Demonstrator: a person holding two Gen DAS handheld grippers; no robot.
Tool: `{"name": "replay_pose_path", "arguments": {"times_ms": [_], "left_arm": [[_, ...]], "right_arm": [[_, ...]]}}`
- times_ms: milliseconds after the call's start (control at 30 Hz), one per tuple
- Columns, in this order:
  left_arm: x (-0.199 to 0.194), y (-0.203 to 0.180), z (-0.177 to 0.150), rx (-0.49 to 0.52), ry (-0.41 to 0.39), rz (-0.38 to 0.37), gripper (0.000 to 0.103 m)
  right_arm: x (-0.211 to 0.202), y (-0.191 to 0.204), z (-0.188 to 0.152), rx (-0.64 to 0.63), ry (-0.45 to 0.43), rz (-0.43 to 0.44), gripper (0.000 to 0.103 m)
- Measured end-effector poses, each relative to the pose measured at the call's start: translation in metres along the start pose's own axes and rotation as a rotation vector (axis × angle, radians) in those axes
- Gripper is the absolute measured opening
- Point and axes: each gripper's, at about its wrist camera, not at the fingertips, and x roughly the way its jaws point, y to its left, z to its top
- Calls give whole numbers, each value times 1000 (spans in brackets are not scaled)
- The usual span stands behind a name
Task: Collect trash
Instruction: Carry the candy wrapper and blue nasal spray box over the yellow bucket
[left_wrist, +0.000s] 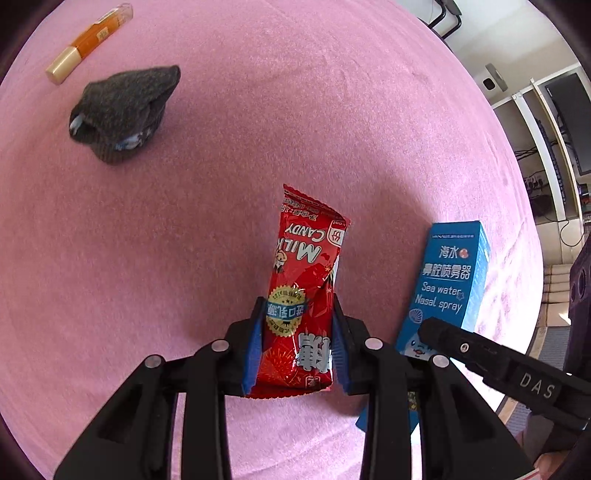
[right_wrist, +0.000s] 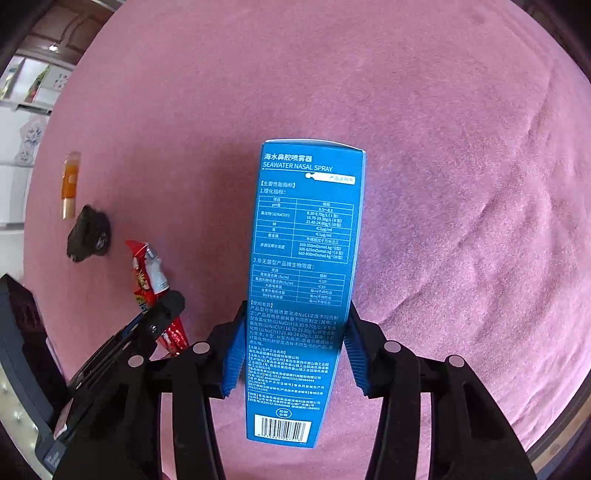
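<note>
My left gripper (left_wrist: 298, 317) is shut on a red milk candy wrapper (left_wrist: 304, 273) and holds it over the pink cloth. The wrapper also shows in the right wrist view (right_wrist: 149, 275), held by the left gripper (right_wrist: 162, 306). My right gripper (right_wrist: 295, 328) is shut on a blue seawater nasal spray box (right_wrist: 301, 280), gripped by its long sides. The box shows at the right of the left wrist view (left_wrist: 448, 284), with a right gripper finger (left_wrist: 480, 349) across it.
A dark grey crumpled cloth (left_wrist: 123, 110) and an orange tube with a gold cap (left_wrist: 90, 42) lie on the pink cloth (left_wrist: 295, 110) at the far left. Both show in the right wrist view: the cloth (right_wrist: 88, 232) and the tube (right_wrist: 70, 184). Room furniture lies beyond the edge.
</note>
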Motion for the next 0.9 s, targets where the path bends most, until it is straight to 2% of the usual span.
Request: {"name": "replay_pose_path", "arguments": {"times_ms": [100,233,433,633,733,900], "left_arm": [[0,3,-28,-36,25,-17,32],[0,1,-68,-68,54,-36,32],[-19,-7,-126,-120,61,-73,32],[-49,-13,-157,-126,33,-98,32],[-58,-39,-169,-100,21,-99,32],[-73,-81,-208,-51,1,-110,32]], "right_arm": [[-9,-10,-17,-93,2,143,44],[-24,-17,-42,-182,28,150,44],[-43,-36,-76,-194,69,197,44],[-69,-52,-122,-218,62,207,44],[-80,-61,-139,-238,48,197,44],[-110,-91,-168,-242,-9,173,44]]}}
